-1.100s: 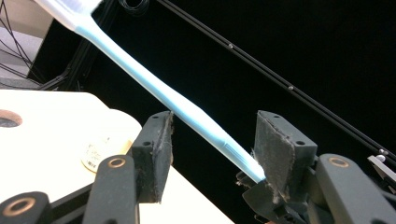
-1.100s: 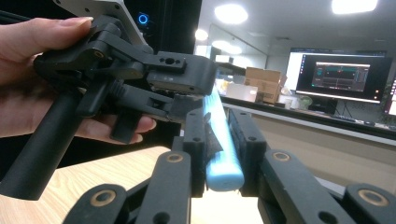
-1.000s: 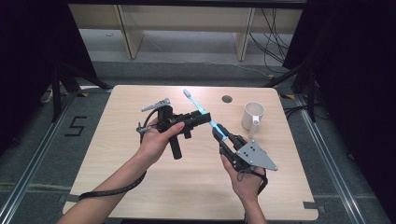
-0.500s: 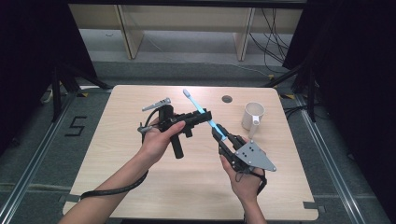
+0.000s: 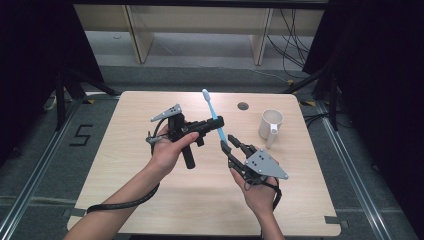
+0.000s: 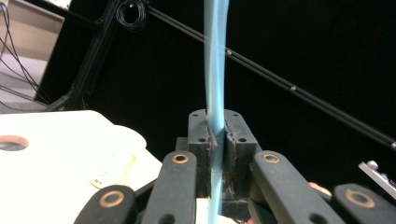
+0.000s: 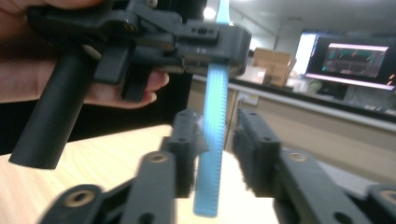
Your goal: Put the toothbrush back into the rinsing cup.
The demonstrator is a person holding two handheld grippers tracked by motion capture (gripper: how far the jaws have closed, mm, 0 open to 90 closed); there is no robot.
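Note:
A light-blue toothbrush (image 5: 213, 112) is held in the air over the table, bristle head pointing to the far side. My left gripper (image 5: 219, 123) has just been closing and is now shut on the handle; in the left gripper view both pads pinch the blue toothbrush handle (image 6: 215, 70). My right gripper (image 5: 231, 140) sits at the handle's lower end. Its jaws have just been opening, and the ribbed toothbrush end (image 7: 212, 140) stands between them with a gap on one side. A white mug (image 5: 271, 124) stands upright to the right.
The wooden table (image 5: 125, 165) has a small round hole (image 5: 243, 106) near its far edge. The left hand and its gripper (image 7: 205, 39) hover close in front of the right gripper. Black curtains and shelving stand beyond the table.
The left gripper's jaws have closed onto the toothbrush handle. The right gripper's jaws have spread apart around its lower end. Neither hand has shifted.

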